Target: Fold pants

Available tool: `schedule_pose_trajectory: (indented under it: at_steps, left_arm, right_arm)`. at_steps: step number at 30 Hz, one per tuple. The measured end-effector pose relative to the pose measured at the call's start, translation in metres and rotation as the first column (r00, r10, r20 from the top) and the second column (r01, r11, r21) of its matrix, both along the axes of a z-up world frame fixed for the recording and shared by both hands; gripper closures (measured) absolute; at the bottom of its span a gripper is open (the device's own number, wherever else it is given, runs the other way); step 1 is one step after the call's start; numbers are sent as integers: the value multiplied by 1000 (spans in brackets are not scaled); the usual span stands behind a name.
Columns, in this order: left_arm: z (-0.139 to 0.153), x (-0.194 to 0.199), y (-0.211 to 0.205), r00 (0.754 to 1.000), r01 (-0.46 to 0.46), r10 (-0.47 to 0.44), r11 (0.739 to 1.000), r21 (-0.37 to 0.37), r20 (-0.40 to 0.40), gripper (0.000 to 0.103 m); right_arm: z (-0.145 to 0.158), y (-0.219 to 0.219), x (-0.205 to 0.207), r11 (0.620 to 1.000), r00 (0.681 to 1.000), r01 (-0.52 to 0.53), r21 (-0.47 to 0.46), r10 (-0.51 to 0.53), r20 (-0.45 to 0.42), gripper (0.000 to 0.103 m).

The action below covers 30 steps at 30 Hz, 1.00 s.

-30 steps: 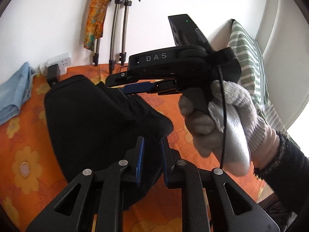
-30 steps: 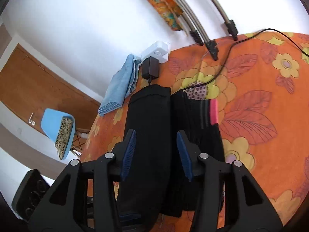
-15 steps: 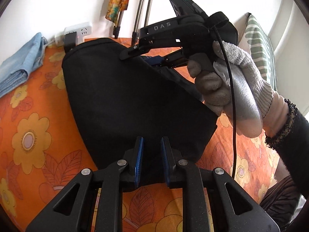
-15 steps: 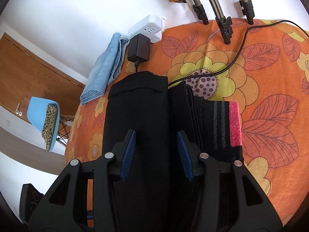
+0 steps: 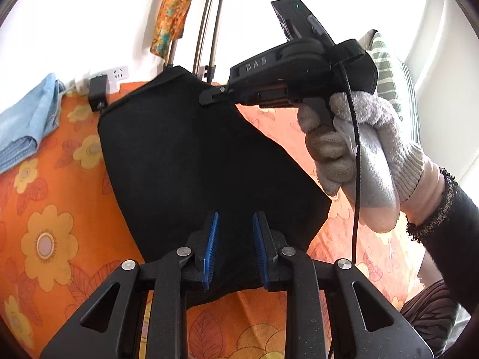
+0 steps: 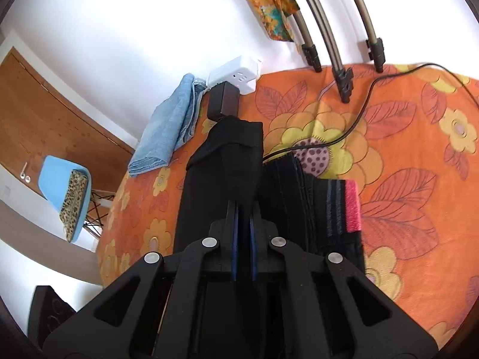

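Note:
The black pants (image 5: 197,161) lie folded on an orange flowered cloth (image 5: 45,209). My left gripper (image 5: 235,249) hovers over their near edge with its blue pads apart and nothing between them. My right gripper (image 5: 215,97), held by a gloved hand (image 5: 353,152), is at the pants' far corner. In the right wrist view my right gripper (image 6: 242,233) is shut on the fold of the pants (image 6: 221,161). A dark folded garment with a pink band (image 6: 350,206) lies right of the pants.
A folded blue denim piece (image 6: 170,128), a white power strip (image 6: 236,74) and a black adapter (image 6: 223,101) sit at the far edge by the wall. Tripod legs (image 6: 335,59) and a black cable (image 6: 359,119) stand behind. A striped pillow (image 5: 392,68) is at right.
My right gripper has closed on the pants fold. My left gripper has opened and released the fabric. The pants' far corner has lifted toward the wall.

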State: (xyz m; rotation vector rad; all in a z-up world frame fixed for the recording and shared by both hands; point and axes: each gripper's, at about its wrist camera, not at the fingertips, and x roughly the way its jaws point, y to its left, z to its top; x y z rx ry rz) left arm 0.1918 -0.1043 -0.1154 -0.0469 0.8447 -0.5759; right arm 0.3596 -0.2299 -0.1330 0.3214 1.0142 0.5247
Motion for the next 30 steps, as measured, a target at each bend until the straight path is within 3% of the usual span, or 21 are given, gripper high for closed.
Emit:
schedule_pose_trajectory:
  at_steps: [6, 8, 9, 11, 14, 20, 25, 30]
  left_arm:
    - [0, 10, -15, 1000, 2, -3, 1000, 2, 10, 79]
    - [-7, 15, -20, 1000, 16, -16, 999, 35, -1, 79]
    - [-11, 18, -22, 1000, 19, -18, 998, 51, -18, 79]
    - [-20, 22, -21, 998, 19, -15, 998, 56, -58, 79]
    - [-23, 25, -15, 996, 22, -18, 999, 44, -82, 79]
    - [-4, 37, 17, 997, -55, 56, 998, 7, -56, 79]
    - [-2, 89, 40, 989, -141, 142, 989, 36, -39, 79]
    - [-25, 141, 46, 977, -197, 202, 978, 65, -68, 79]
  right_arm:
    - [-5, -41, 15, 990, 995, 97, -100, -94, 42, 98]
    - [-14, -51, 24, 993, 996, 91, -72, -90, 14, 97]
    - [-20, -53, 27, 997, 998, 64, -45, -65, -18, 94]
    - [-23, -52, 28, 995, 998, 56, -79, -58, -31, 86]
    - [-9, -49, 16, 978, 996, 66, -197, -54, 67, 79]
    - [24, -45, -23, 984, 983, 2, -179, 31, 180, 77]
    - [17, -26, -35, 971, 981, -106, -213, 137, 140, 77]
    - [-9, -21, -28, 954, 987, -110, -279, 139, 85, 77]
